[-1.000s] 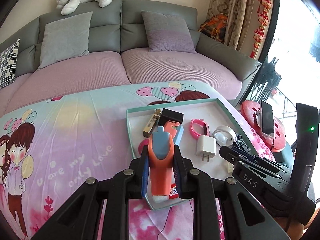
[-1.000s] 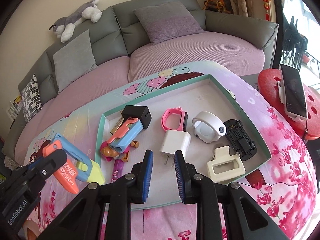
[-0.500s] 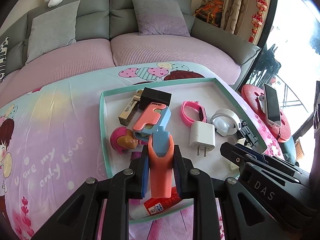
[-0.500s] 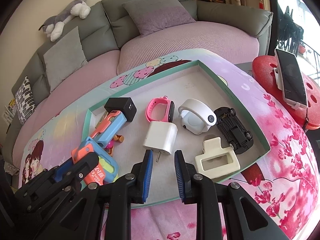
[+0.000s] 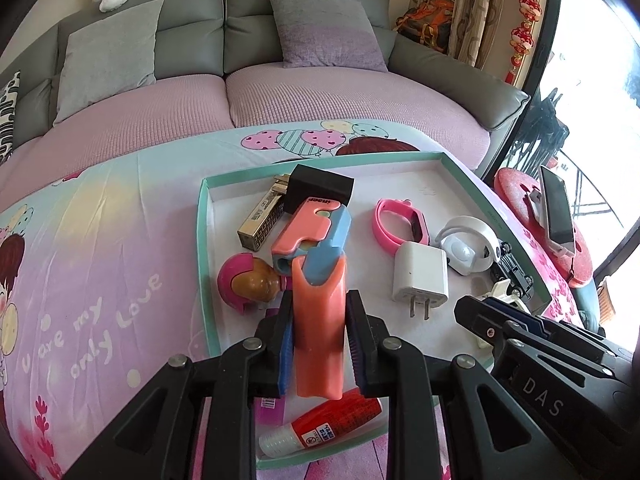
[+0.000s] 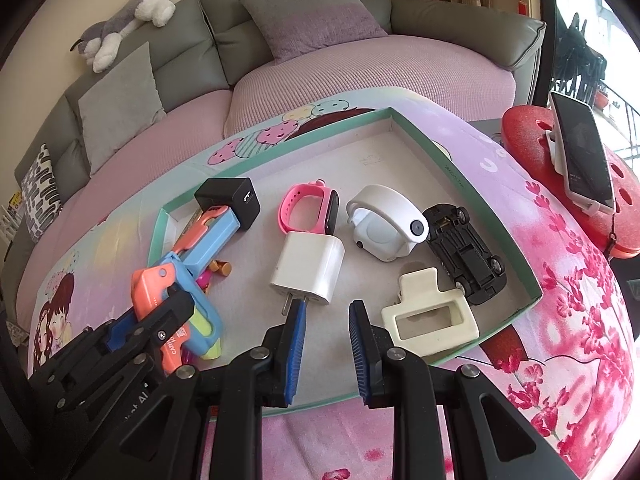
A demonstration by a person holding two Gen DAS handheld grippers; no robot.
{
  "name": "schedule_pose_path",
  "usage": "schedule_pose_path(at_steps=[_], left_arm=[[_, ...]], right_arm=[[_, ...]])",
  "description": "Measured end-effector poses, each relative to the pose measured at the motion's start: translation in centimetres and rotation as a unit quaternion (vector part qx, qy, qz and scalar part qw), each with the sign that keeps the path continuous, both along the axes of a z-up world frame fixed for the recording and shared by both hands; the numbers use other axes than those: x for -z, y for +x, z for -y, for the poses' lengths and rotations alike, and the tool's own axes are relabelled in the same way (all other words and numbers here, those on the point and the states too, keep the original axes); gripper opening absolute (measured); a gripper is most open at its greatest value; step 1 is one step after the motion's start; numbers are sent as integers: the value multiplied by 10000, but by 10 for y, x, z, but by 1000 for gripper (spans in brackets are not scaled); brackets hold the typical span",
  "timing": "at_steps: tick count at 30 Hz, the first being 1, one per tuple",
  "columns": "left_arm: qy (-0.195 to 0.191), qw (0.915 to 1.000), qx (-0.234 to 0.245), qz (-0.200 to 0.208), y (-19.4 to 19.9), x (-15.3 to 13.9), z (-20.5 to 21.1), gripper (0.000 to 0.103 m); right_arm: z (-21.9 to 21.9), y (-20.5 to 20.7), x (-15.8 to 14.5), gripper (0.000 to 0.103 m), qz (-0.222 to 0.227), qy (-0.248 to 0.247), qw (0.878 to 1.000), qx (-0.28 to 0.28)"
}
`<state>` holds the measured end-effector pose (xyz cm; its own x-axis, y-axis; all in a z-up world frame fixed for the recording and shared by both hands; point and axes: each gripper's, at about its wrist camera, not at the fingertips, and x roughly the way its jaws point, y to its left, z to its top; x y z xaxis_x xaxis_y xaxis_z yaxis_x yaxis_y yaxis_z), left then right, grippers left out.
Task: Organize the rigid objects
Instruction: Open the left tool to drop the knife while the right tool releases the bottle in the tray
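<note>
Left wrist view: my left gripper (image 5: 318,346) has just eased its clamp a touch but looks to be gripping the orange-and-blue utility knife (image 5: 320,312), low over the teal tray (image 5: 204,248). Right gripper (image 6: 326,350) hangs with nothing in it, jaws nearly closed. Most stuff's already in: white charger (image 6: 310,270), pink watch (image 6: 308,208), toy car (image 6: 464,248), hair clip (image 6: 430,320). I'd say this knife is the last piece. Free floor sits between charger and clip; left side's crowded, near rim close.
</note>
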<state>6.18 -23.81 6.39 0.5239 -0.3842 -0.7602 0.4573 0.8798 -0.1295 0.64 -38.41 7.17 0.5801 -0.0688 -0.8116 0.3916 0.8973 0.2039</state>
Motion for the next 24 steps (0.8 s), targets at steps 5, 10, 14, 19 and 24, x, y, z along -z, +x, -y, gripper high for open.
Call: schedule_pose_path(at_steps=[5, 10, 14, 19, 24], left_arm=[[-61, 9999, -100, -74, -1, -2, -8, 47], [-86, 9997, -174, -146, -1, -4, -17, 48], [-82, 9995, -244, -181, -2, -6, -26, 50], [-18, 9981, -582, -213, 0, -8, -47, 57], [146, 9932, -1118, -290, 7, -1, -73, 75]], right_arm=[[-2, 2, 1, 24, -35, -24, 10000, -25], [-5, 3, 1, 24, -58, -74, 9999, -58], [-8, 3, 1, 24, -88, -124, 9998, -86], [-16, 7, 2, 24, -162, -216, 9994, -198], [-29, 11, 3, 25, -206, -374, 9984, -367]])
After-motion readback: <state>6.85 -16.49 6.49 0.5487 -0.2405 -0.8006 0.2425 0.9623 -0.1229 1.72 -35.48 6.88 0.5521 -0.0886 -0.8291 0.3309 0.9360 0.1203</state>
